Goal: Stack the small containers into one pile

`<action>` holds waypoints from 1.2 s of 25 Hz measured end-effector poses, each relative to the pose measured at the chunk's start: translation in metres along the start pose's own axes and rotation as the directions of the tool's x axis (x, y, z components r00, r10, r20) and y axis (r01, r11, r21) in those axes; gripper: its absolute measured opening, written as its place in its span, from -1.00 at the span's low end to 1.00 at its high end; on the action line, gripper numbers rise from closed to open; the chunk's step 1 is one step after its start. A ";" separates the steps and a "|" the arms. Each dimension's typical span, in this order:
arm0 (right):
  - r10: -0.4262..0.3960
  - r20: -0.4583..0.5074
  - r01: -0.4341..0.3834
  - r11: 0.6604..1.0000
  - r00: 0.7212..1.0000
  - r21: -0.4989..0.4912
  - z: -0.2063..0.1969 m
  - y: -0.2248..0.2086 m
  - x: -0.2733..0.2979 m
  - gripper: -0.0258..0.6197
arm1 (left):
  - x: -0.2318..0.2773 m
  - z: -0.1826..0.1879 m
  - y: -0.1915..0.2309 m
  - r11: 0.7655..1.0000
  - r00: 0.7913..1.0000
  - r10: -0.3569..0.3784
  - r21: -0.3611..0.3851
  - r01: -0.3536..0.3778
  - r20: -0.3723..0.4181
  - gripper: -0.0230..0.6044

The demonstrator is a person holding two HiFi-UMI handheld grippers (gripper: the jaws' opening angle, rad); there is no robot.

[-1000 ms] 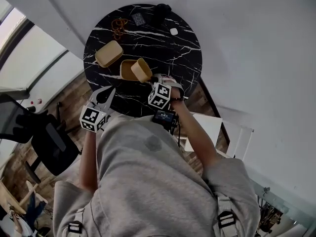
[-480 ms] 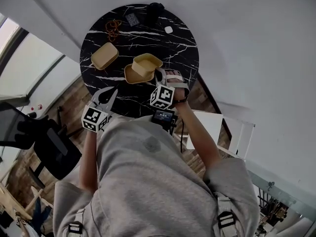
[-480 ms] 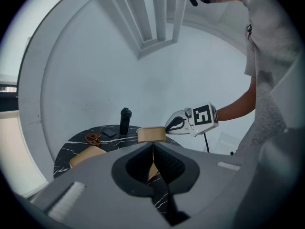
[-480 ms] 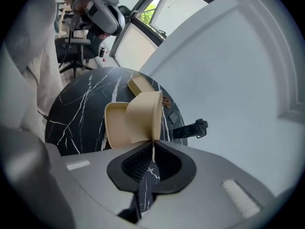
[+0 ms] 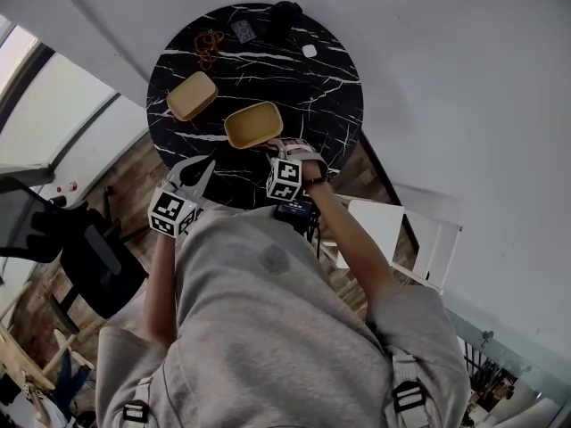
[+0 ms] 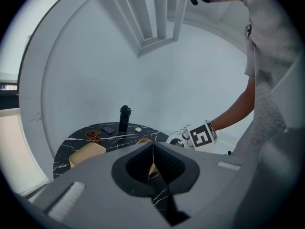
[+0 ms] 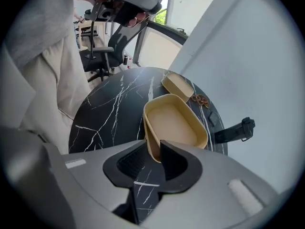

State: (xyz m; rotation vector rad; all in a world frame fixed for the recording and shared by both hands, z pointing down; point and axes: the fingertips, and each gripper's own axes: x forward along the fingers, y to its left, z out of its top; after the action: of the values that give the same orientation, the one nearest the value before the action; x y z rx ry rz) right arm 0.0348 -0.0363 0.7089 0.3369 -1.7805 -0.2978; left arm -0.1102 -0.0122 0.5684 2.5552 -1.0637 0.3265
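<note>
A tan container [image 5: 253, 125] [image 7: 174, 123] sits upright near the table's front edge, on the spot where another one lay. A further tan container [image 5: 192, 96] [image 7: 178, 86] [image 6: 87, 152] lies apart, to the left. My right gripper [image 5: 278, 146] [image 7: 151, 159] points down at the near container. Its jaws have just been opening and now stand open, with the container's near wall between them and the left pad clear of it. Over the table's front left edge my left gripper [image 5: 196, 168] [image 6: 153, 161] is shut with nothing in it.
The round black marble table [image 5: 321, 105] also carries a black bottle [image 5: 285, 12] [image 6: 124, 118], a brown coil of bands [image 5: 211, 45], a small dark device [image 5: 243, 31] and a small white object [image 5: 309, 51] at the back. An office chair [image 5: 89, 257] stands left, a white chair [image 5: 393, 230] right.
The right gripper swung its tilted container level and lowered it onto the one on the table. The jaws then opened and the hand drew back slightly. The left gripper stayed put.
</note>
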 end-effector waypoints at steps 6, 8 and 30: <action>-0.045 -0.054 0.036 0.987 0.998 -0.159 -0.017 -0.027 0.022 -0.44 | 0.001 -0.009 -0.005 1.000 1.000 -0.006 -0.006 0.006 -0.023 -0.91; -0.024 -0.091 -0.001 0.966 0.996 -0.259 -0.022 -0.023 0.033 -0.44 | 0.001 -0.010 -0.007 1.000 1.000 -0.009 -0.005 0.009 -0.026 -0.91; 0.105 -0.097 -0.106 0.994 0.990 -0.008 -0.012 0.002 0.031 -0.78 | 0.008 -0.001 -0.003 0.999 1.000 -0.006 -0.036 0.005 -0.005 -0.91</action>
State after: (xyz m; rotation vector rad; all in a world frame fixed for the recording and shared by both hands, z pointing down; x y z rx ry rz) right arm 0.0396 -0.0467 0.7407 0.2428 -1.6942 -0.2139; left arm -0.1026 -0.0141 0.5714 2.5236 -1.0512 0.3090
